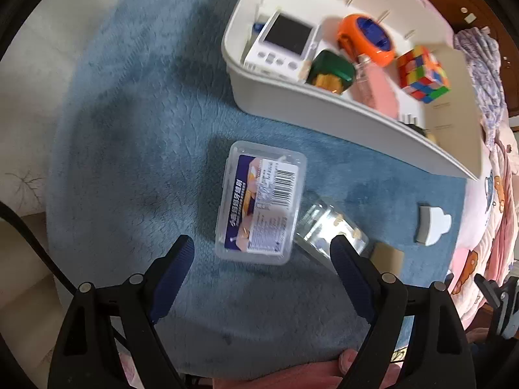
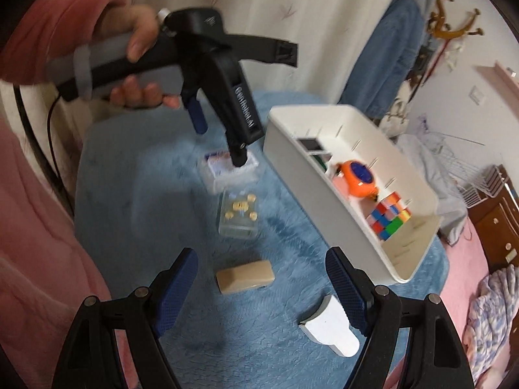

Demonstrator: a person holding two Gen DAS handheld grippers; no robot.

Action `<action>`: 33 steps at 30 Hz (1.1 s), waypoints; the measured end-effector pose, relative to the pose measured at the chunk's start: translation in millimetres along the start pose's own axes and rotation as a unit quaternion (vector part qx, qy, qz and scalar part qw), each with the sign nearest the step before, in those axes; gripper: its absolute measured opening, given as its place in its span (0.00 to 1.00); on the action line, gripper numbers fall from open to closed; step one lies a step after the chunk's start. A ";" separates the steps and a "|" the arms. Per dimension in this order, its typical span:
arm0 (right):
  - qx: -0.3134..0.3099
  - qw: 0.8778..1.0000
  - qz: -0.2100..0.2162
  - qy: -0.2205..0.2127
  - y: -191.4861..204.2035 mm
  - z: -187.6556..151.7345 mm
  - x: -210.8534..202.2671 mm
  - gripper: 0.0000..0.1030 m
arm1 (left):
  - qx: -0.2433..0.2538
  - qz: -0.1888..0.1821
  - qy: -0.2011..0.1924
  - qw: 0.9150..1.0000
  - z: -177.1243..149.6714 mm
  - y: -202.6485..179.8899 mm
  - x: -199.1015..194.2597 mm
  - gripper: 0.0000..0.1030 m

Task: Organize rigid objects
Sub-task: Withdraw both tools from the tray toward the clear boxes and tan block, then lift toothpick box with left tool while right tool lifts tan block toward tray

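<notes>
Left wrist: spread jaws above labelled box (image 1: 262,202), white bin (image 1: 324,97) beyond.

the left gripper (image 2: 220,142) carries white lettering along its black body, seemingly "genrobot.ai", though blurred. the clear plastic box (image 1: 261,202) has a purple and white label with a barcode and a line of white chinese characters down its purple edge; these and the small print beside the barcode are too blurred to read. nothing else bears legible text.
</notes>
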State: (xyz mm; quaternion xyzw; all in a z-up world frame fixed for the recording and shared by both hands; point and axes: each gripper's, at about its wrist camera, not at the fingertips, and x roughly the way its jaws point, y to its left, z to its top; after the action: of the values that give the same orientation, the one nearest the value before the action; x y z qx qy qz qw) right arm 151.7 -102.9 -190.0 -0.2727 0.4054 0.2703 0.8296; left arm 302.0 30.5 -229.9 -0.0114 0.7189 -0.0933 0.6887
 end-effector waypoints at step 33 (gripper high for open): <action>-0.057 0.993 0.073 0.079 14.8 -29.0 91.2 0.71 | -0.009 0.001 0.066 0.998 36.3 17.3 59.9 0.78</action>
State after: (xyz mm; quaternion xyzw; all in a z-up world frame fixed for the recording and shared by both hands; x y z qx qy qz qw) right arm 174.5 -91.1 -283.4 -0.3096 0.4729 0.3302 0.7560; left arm 337.0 34.5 -292.9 -0.0106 0.7636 -0.0866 0.6398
